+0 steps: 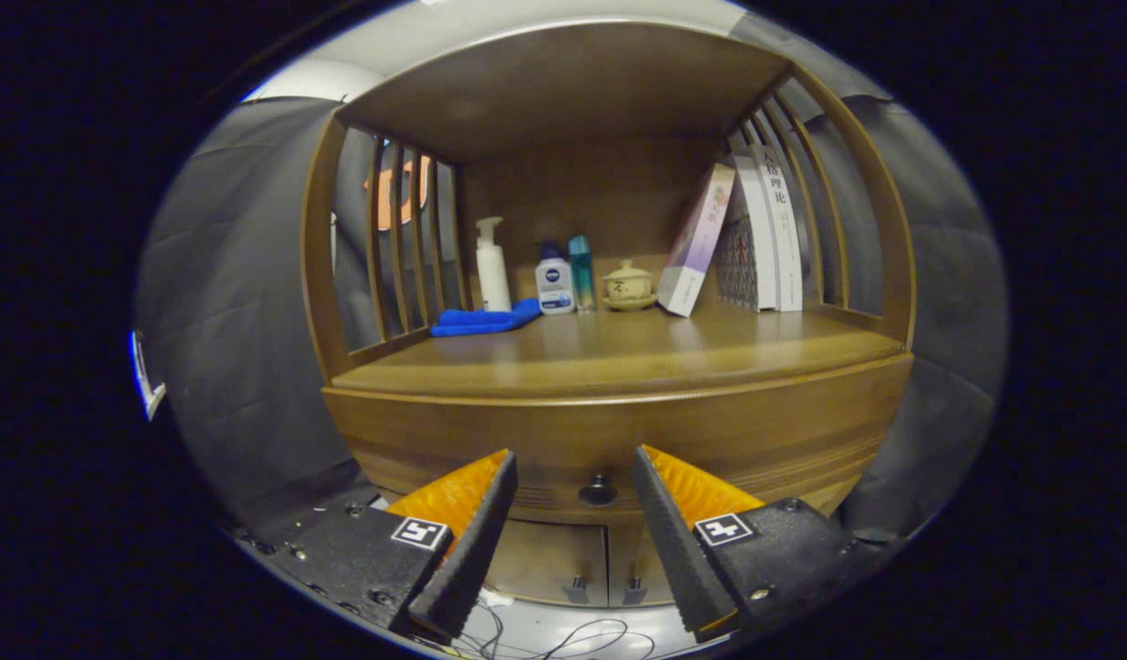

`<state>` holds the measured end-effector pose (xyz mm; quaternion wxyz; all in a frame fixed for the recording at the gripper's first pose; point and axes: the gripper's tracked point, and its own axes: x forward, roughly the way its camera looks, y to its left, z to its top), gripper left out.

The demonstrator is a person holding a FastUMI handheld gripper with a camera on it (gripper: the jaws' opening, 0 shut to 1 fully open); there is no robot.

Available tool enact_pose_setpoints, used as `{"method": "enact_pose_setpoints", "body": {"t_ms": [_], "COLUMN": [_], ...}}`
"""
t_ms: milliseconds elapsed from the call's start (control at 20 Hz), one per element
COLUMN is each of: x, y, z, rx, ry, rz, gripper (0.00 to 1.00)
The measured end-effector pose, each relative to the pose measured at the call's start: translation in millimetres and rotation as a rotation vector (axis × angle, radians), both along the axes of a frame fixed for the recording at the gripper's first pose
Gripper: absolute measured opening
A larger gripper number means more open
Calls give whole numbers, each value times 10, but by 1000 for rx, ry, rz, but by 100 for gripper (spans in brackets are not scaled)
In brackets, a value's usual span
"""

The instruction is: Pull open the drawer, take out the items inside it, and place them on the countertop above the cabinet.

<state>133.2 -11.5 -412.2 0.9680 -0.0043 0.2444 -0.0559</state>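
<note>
A wooden cabinet [618, 431] with slatted sides and a roofed shelf stands against the dark cloth of a booth, its countertop [618, 353] bare across the front and crowded along the back. There, from left to right, sit a white pump bottle [492, 266], a folded blue cloth [483, 320], a small white bottle with a blue cap [554, 285], a slim teal bottle [581, 272], a lidded teacup on its saucer [628, 285] and a row of books [742, 240], the nearest leaning against the rest. Below the counter, the drawer [609, 449] remains closed, its dark round knob [597, 492] centred on the front panel. The handheld gripper [574, 481] points at that knob with its fingers spread wide and holding nothing; the knob lies just ahead of the tips, in the gap between them, not yet touched. Two small cabinet doors [581, 559] show beneath the drawer, and loose cables [563, 637] trail across the pale floor.

The knob is small and rounded, so the likeliest fault appears to be a closure that catches only its edge and slips off as the pull begins. An approach that comes in low could instead strike the drawer front or the trim under it. What the drawer contains cannot be told while it stays shut, and the crowded rear of the counter suggests items are safest set near the front.
</note>
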Motion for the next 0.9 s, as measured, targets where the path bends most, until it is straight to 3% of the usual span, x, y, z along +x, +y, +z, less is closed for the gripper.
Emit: {"method": "enact_pose_setpoints", "body": {"t_ms": [250, 550, 600, 900], "x": [44, 126, 105, 116], "y": [-186, -168, -155, -172], "z": [-286, -450, -417, -442], "rx": [-25, -36, -39, -25], "ry": [7, 15, -10, -11], "rz": [-79, -96, -108, -126], "gripper": [64, 43, 36, 24]}}
